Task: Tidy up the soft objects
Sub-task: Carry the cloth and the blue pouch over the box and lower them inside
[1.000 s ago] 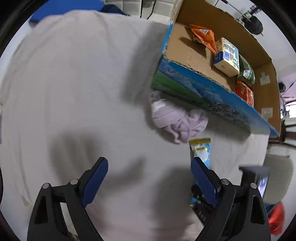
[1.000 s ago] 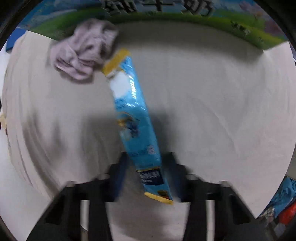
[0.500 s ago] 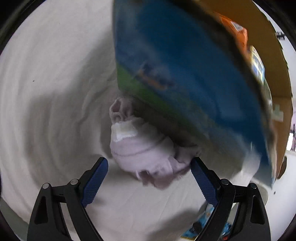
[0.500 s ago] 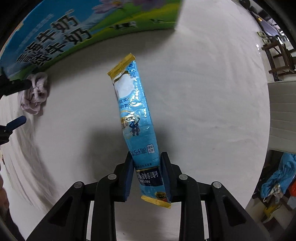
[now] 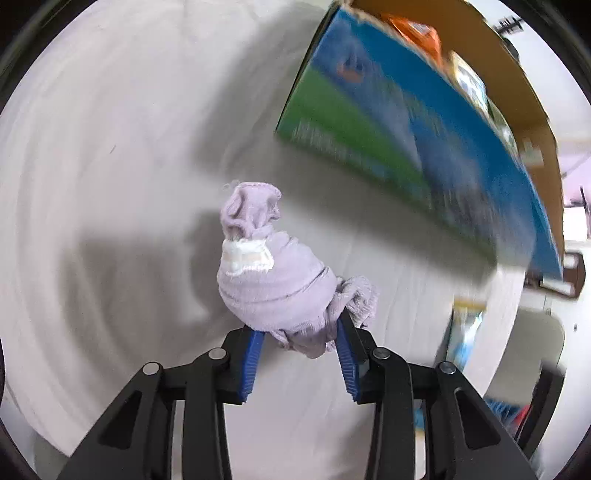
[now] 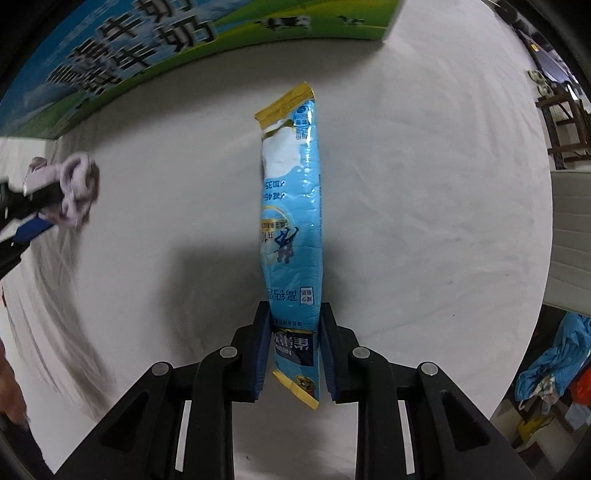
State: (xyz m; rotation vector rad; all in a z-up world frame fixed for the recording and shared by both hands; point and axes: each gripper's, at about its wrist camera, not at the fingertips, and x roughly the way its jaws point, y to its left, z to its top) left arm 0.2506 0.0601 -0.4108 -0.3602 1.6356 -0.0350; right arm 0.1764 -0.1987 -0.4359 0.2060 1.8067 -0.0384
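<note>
Left wrist view, nearest: left hand-held gripper [image 5: 300,345] pinching lilac cloth bundle [image 5: 275,280], lifted clear of the white-covered worktop [image 5: 110,147].
Right wrist view, nearest: right hand-held gripper [image 6: 293,343] clamped on the lower end of blue sachet [image 6: 291,221], held above the worktop, near its middle.
Farther back: printed carton [image 5: 388,140] standing toward the far edge of the worktop, open-topped, snack packs [image 5: 417,29] already inside.
Progress: seemingly mid-task; both loose items picked up, neither yet in the carton; dropping them in probably left.
Cloth: knit, ribbed, crumpled into a knot, small white label sewn on; limp, likely to sag.
Sachet: glossy film, long and flat, yellow crimped ends, slightly bowed.
Carton: stiff corrugated board, brown inside, blue-green print outside.
Worktop cover: matte, faintly creased fabric.
</note>
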